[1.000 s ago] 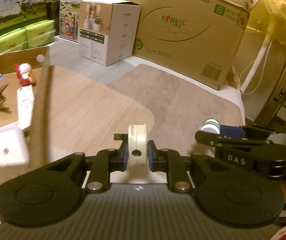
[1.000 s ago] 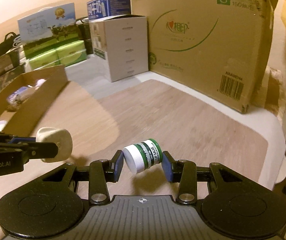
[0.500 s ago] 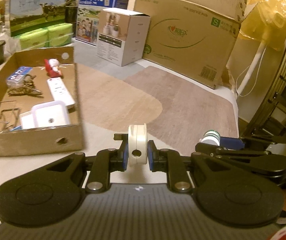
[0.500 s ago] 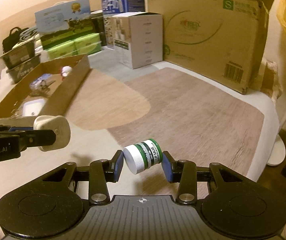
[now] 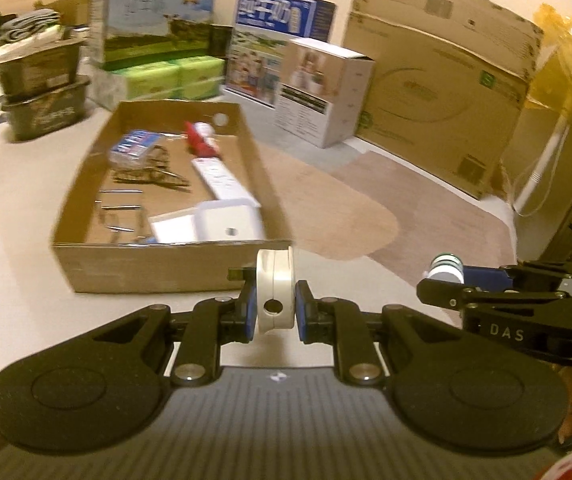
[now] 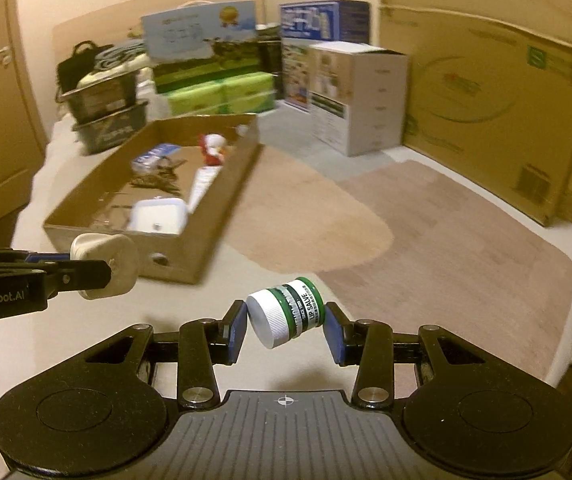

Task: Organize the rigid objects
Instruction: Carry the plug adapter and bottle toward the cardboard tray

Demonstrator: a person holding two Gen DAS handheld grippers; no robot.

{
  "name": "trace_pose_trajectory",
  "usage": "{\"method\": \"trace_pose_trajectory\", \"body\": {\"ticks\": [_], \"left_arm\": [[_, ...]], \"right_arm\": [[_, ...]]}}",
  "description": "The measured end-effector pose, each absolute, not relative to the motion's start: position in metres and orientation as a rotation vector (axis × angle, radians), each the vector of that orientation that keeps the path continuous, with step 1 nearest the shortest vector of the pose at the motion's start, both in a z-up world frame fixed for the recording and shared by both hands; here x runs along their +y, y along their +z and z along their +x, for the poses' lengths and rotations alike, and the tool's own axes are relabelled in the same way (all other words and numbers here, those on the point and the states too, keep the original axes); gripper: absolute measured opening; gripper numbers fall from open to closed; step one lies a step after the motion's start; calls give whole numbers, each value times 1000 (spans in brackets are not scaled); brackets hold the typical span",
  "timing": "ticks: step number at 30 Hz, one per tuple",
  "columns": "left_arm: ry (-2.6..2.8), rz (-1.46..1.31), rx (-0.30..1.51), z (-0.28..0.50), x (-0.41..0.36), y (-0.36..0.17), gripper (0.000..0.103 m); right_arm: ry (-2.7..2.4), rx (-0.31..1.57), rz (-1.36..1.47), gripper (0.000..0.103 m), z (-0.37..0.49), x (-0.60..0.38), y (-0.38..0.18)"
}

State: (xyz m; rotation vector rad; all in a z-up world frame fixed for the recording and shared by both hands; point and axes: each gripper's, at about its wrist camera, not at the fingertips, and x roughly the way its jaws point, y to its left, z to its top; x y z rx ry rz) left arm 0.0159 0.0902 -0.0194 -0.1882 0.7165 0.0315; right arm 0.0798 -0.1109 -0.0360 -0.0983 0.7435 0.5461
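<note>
My left gripper (image 5: 273, 312) is shut on a cream white plug-like block (image 5: 273, 290), held in the air in front of the open cardboard tray (image 5: 145, 266). It also shows in the right wrist view (image 6: 105, 266). My right gripper (image 6: 284, 324) is shut on a small green lip salve jar with a white lid (image 6: 286, 312), tilted, to the right of the tray; the jar shows in the left wrist view (image 5: 446, 268). The tray holds a white box (image 5: 229, 222), a white remote (image 5: 217, 178), a red and white figure (image 5: 201, 138), a blue pack (image 5: 133, 148) and metal clips.
The tray stands on a pale surface with a brown mat (image 6: 426, 220) to its right. Behind are a large cardboard box (image 6: 494, 92), a white carton (image 6: 358, 96), green tissue packs (image 5: 165, 76) and dark bins (image 5: 41, 96) at the far left.
Both grippers have pulled back and up from the surface, still holding their objects. The whole cardboard tray and the clutter behind it have come into view ahead.
</note>
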Motion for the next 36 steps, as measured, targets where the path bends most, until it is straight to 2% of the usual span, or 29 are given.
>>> {"method": "trace_pose_trajectory", "body": {"ticks": [15,36], "left_arm": [[130,-191,675,10,144,-1,17],[162,-163,673,86,199,-1,17]], "right_arm": [[647,711,-151,42,82,-56,-23],[728,665,-209,42,151,6,-11]]}}
